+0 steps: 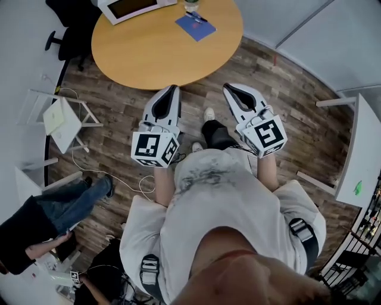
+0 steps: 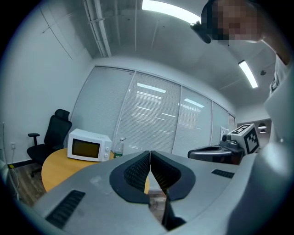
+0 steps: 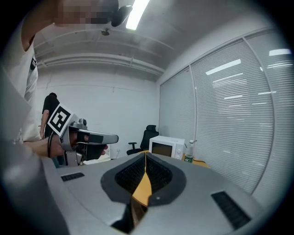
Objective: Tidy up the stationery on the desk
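Note:
A blue notebook [image 1: 195,26] with a dark pen [image 1: 196,16] on it lies at the far side of the round wooden table [image 1: 161,53]. I stand just short of the table's near edge. Both grippers are held over the wooden floor and point at the table. My left gripper [image 1: 172,88] [image 2: 149,152] is shut with nothing between its jaws. My right gripper [image 1: 229,88] [image 3: 145,155] is likewise shut and holds nothing. Each gripper shows in the other's view, the right gripper's body [image 2: 220,151] and the left gripper's body [image 3: 87,137].
A white microwave [image 1: 134,7] [image 2: 88,146] [image 3: 167,147] and a bottle [image 1: 191,5] [image 2: 119,148] stand on the table. A black office chair [image 1: 68,24] is at its left. A white stand [image 1: 62,122], a floor cable [image 1: 113,179], a seated person [image 1: 53,214] and a white desk [image 1: 360,161] flank me.

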